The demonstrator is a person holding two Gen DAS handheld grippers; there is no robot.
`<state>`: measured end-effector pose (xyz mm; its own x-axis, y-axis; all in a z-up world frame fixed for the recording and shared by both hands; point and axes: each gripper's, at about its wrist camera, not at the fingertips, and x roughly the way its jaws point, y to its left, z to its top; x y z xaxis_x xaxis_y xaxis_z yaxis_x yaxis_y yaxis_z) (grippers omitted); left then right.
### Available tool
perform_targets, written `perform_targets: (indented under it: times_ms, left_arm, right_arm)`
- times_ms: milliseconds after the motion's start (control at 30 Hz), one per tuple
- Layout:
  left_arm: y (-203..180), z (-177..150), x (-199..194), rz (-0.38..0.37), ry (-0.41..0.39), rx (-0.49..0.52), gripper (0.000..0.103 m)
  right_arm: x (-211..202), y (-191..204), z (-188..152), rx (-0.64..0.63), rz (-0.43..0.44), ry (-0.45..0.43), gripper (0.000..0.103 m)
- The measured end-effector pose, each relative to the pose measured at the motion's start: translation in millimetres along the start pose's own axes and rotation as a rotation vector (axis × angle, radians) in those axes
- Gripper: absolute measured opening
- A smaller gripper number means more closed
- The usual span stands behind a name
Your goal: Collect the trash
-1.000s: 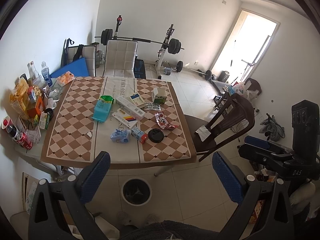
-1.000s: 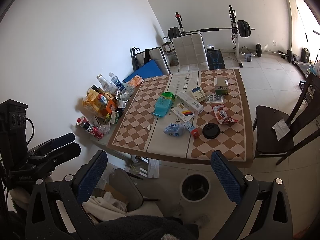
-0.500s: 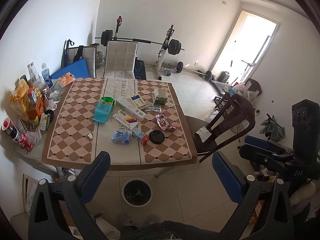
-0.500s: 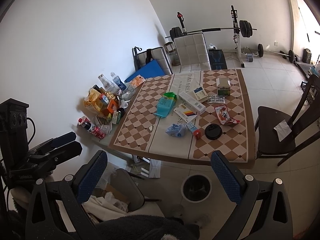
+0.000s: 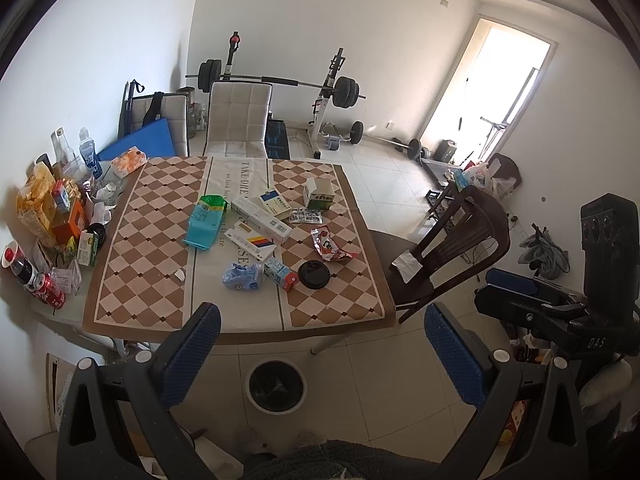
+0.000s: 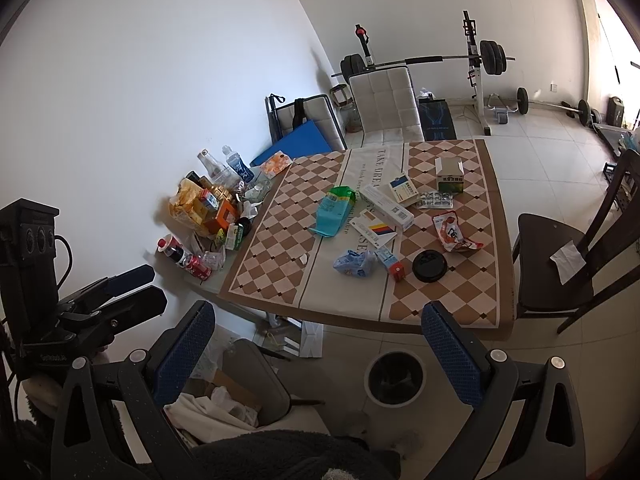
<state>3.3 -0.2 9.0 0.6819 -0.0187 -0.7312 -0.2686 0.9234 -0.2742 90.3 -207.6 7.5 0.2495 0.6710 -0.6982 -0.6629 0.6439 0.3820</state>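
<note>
Left tool (image 5: 322,346): fingers apart, nothing between them, held above the floor short of the near edge of the tabletop (image 5: 236,322). Right tool (image 6: 318,344): fingers likewise apart and empty, held short of the same edge.

Trash scattered over the checkered cloth: teal pouch (image 5: 203,226) left of centre; long white box (image 5: 261,219) and striped box (image 5: 251,243) just beside it; crumpled blue wrapper (image 5: 241,276) near the front, touching a small carton (image 5: 281,273); black round lid (image 5: 314,275) just right of the carton; red-and-white wrapper (image 5: 329,245) behind the lid; blister pack (image 5: 307,215) and green-and-white box (image 5: 318,195) toward the far right.

Round bin (image 5: 276,385) on the floor tiles, below the near tabletop edge, between the two tools.

Bottles, cans and snack packs (image 6: 204,216) crowded along the wall-side strip. Dark chair (image 5: 448,240) at the right side; white padded chair (image 5: 238,120) at the far end.
</note>
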Motion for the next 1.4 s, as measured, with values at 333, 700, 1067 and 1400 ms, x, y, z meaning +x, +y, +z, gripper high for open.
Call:
perform_targets:
  times_ms: [333,700,1067,1400]
  left_arm:
    - [20,20,45,0.389,-0.046,0.077,0.103]
    - [115,25,217,0.482,0.245,-0.179,0.103]
    - [177,-4,400,0.387,0.538,-0.808,0.102]
    - [211,-29,472,0.424,0.571,-1.06,0.045]
  right_arm:
    - [29,-4,13,0.072,-0.104,-0.016,0.103]
    - [155,-127,34,0.244,-0.338,0.126,0.103]
    - [372,-303,91,0.175,-0.366,0.43,0.103]
    - [538,-346,108,0.031,-0.344,0.653,0.103]
